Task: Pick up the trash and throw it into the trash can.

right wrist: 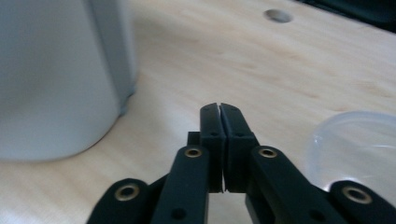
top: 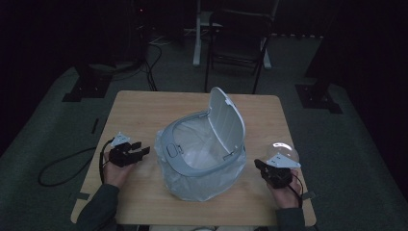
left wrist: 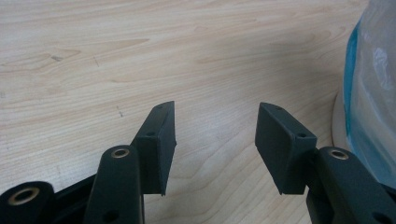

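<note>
Grey lidded bin (top: 192, 159) at frame centre, lid (top: 227, 122) raised, lined with a clear bag (top: 202, 185). Left gripper (top: 142, 150) at lower left, jaws parted on nothing. Right gripper (top: 260, 166) at lower right, clenched empty beside a clear plastic bowl (top: 284, 151).

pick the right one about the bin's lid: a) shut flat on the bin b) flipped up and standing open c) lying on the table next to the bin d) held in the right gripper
b: in the high view the lid stands up from the far rim of the bin, leaving the bag-lined opening uncovered, and neither the left gripper nor the right gripper touches it.
</note>
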Tool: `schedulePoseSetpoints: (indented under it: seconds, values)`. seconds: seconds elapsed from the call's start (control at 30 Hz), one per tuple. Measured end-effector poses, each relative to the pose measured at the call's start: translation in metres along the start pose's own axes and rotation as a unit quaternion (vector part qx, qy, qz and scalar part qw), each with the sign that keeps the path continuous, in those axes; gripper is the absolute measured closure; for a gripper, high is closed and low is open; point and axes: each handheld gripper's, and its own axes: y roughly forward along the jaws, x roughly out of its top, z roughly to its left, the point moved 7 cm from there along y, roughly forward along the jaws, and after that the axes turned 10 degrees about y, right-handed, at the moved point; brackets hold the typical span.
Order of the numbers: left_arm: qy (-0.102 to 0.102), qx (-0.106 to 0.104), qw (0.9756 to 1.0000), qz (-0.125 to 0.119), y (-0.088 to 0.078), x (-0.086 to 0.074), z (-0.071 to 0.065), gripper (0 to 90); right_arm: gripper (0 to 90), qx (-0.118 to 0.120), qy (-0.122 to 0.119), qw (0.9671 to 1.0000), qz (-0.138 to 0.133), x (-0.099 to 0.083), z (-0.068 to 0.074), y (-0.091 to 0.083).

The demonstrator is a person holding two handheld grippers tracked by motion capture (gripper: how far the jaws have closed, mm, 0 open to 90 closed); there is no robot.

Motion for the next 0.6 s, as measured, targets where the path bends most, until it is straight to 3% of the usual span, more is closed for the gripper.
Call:
schedulePoseSetpoints:
  seconds: [0.2,0.3,0.4,0.6]
  values:
    - [-0.005,-0.004,1.0,0.006,0.003,-0.004,0.001,48.3,89.9,-0.064,0.027,0.9974,-0.018,0.012,-0.027,-0.009]
    - [-0.004,-0.004,1.0,0.007,0.004,-0.004,0.0,48.1,90.0,-0.089,0.037,0.9953,-0.009,0.01,-0.041,-0.009]
    - [-0.001,-0.006,0.9999,0.01,0.004,-0.005,-0.001,48.0,89.9,-0.102,0.043,0.9938,0.002,0.005,-0.049,-0.004]
    - [-0.002,-0.005,0.9999,0.012,0.005,-0.005,-0.001,47.9,90.0,-0.102,0.049,0.9935,0.014,-0.003,-0.054,0.008]
